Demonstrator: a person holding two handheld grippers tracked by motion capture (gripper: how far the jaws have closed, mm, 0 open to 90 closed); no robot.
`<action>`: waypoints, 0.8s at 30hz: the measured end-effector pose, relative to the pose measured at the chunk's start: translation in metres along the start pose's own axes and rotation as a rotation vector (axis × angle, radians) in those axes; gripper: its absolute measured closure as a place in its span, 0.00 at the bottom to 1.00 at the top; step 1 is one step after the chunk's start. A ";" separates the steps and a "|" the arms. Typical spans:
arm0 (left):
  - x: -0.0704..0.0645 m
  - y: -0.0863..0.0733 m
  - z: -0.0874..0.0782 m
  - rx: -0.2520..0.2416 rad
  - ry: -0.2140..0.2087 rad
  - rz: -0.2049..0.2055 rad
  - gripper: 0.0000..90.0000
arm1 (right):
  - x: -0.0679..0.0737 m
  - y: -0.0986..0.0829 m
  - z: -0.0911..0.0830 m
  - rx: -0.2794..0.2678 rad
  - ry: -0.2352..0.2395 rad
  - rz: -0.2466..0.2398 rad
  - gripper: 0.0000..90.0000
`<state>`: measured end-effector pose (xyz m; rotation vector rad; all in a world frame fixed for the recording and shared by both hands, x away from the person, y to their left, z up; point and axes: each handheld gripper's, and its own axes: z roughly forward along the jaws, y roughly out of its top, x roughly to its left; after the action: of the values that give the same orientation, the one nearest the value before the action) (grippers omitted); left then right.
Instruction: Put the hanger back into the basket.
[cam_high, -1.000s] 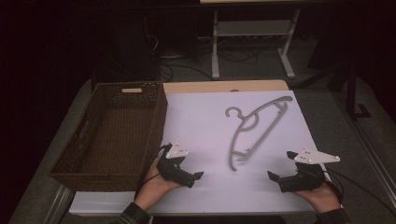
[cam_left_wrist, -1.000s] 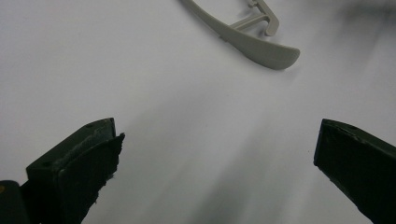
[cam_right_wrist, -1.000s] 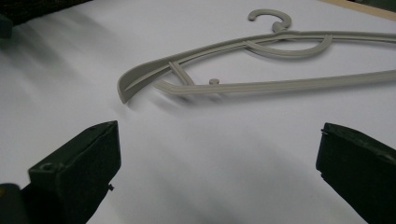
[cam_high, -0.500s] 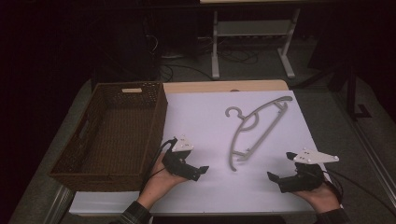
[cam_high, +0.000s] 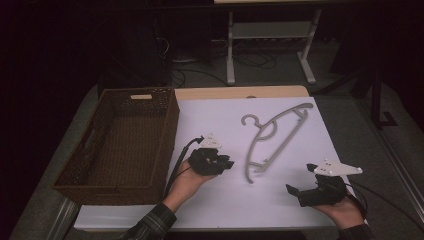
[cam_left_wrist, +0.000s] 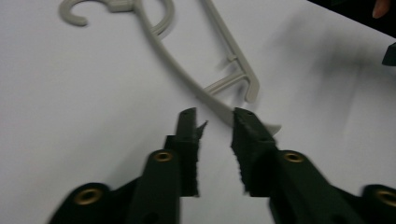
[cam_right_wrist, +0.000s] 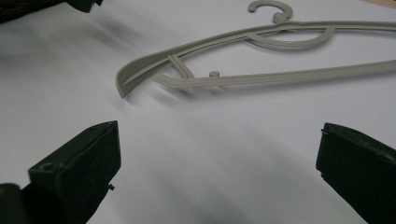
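Step in hand: likely the approach to a grasp.
Grey plastic clothes hanger (cam_high: 274, 138): flat on the white surface (cam_high: 215, 125), right of the brown wicker basket (cam_high: 120, 145).
Left hand-held gripper (cam_left_wrist: 214, 122): jaws slightly apart, tips at the hanger's near end.
Right hand-held gripper (cam_high: 296, 190): jaws wide apart, well short of it.
Next move calls for: straddling the thin arm, then closing.

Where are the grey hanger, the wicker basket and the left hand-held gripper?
grey hanger (cam_high: 286, 131): high view, on its long arm.
wicker basket (cam_high: 171, 116): high view, on its right wall.
left hand-held gripper (cam_left_wrist: 215, 122): left gripper view, between its fingertips.

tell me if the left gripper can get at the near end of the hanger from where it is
Probably yes: the left gripper is open, pointing at the grey hanger's near end, with bare white table between.
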<state>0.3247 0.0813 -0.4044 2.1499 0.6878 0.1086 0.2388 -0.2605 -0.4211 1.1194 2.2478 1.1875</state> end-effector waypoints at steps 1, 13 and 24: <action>0.000 0.000 0.000 0.000 0.000 0.000 0.87 | 0.000 0.000 0.000 0.001 -0.002 0.000 0.00; -0.024 0.025 0.049 0.061 -0.102 0.066 1.00 | -0.001 0.000 0.003 0.008 0.002 -0.004 0.00; -0.043 0.018 0.072 0.127 -0.162 0.094 1.00 | -0.001 0.000 0.003 0.007 -0.002 0.001 0.00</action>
<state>0.3184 -0.0004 -0.4290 2.2833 0.5121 -0.0608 0.2412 -0.2601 -0.4226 1.1237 2.2517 1.1791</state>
